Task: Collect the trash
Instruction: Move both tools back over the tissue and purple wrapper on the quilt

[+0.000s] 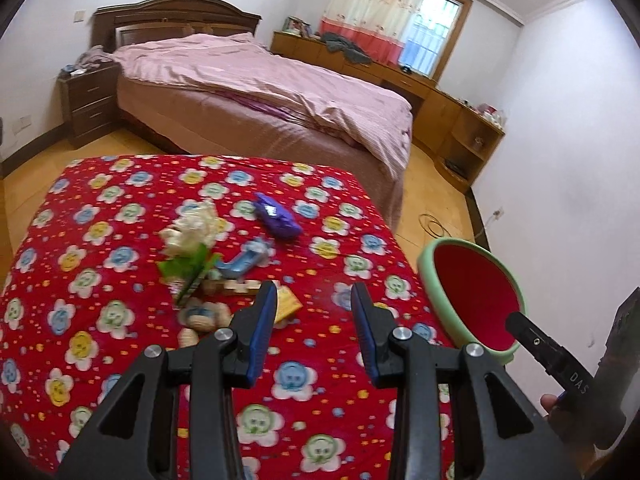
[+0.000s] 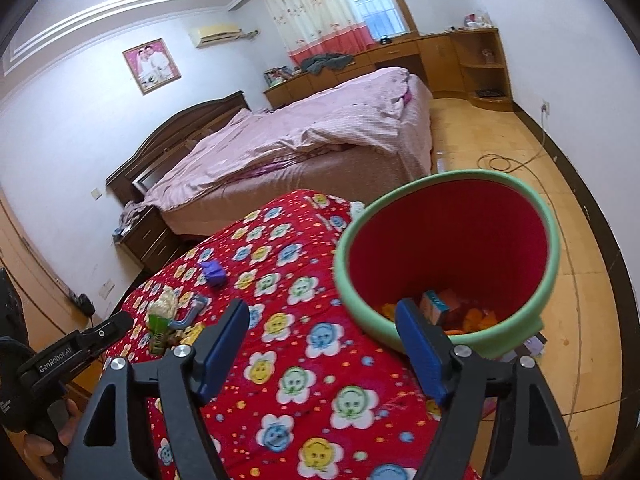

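A green-rimmed bin with a red inside (image 2: pixel 444 260) stands at the right edge of a table under a red flowered cloth (image 2: pixel 304 360); it holds small boxes and orange scraps (image 2: pixel 448 310). It also shows in the left wrist view (image 1: pixel 472 292). On the cloth lie a purple wrapper (image 1: pixel 278 216), a white flower with green leaves (image 1: pixel 192 240), a blue-grey piece (image 1: pixel 244 264), a yellow scrap (image 1: pixel 289 302) and a small plush toy (image 1: pixel 204 316). My left gripper (image 1: pixel 314 300) is open and empty above the cloth, near the yellow scrap. My right gripper (image 2: pixel 322 320) is open and empty beside the bin.
A bed with a pink cover (image 1: pixel 256 80) stands behind the table. A dark nightstand (image 1: pixel 90 100) is at its left, wooden cabinets (image 1: pixel 440 104) run along the window wall. A cable (image 2: pixel 500 162) lies coiled on the wooden floor to the right.
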Demonstrator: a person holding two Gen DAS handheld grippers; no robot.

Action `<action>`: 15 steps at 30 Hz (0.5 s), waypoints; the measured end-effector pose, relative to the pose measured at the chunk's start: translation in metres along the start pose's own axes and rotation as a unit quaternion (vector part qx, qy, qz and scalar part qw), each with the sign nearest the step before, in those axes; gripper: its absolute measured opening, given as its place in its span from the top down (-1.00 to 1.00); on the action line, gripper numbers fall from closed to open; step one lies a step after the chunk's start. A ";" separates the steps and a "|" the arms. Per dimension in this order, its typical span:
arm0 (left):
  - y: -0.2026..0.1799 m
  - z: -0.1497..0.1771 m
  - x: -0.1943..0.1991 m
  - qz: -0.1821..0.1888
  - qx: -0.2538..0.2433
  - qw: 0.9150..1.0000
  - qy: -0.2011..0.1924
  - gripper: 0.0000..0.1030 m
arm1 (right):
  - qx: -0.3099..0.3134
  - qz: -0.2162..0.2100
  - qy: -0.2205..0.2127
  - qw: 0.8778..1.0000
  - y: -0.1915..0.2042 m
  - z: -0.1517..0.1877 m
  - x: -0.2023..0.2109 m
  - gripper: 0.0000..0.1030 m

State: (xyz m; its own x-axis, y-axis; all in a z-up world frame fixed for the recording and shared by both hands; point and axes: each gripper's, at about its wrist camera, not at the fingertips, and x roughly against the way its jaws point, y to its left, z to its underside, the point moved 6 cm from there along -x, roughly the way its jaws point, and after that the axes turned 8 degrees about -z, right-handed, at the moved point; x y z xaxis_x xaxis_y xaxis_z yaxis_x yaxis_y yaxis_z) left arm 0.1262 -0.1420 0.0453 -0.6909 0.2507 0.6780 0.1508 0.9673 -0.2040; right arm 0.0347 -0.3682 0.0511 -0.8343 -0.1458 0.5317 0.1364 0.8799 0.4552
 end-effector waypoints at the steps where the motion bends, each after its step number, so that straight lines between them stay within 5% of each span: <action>1: 0.005 -0.001 0.000 -0.004 0.002 1.000 -0.002 0.26 | 0.002 -0.002 0.001 1.000 0.003 0.000 -0.003 -0.52; 15: 0.062 -0.030 -0.016 -0.049 0.019 0.999 -0.009 0.26 | 0.019 -0.020 0.039 0.999 0.039 0.005 -0.053 -0.55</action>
State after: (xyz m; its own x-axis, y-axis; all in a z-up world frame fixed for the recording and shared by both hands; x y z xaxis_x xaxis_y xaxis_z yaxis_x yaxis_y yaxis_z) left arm 0.1676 -0.0847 0.0434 -0.7130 0.1545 0.6840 0.0550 0.9847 -0.1651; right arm 0.0819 -0.3237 0.0368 -0.7946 -0.2142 0.5681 0.0829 0.8886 0.4511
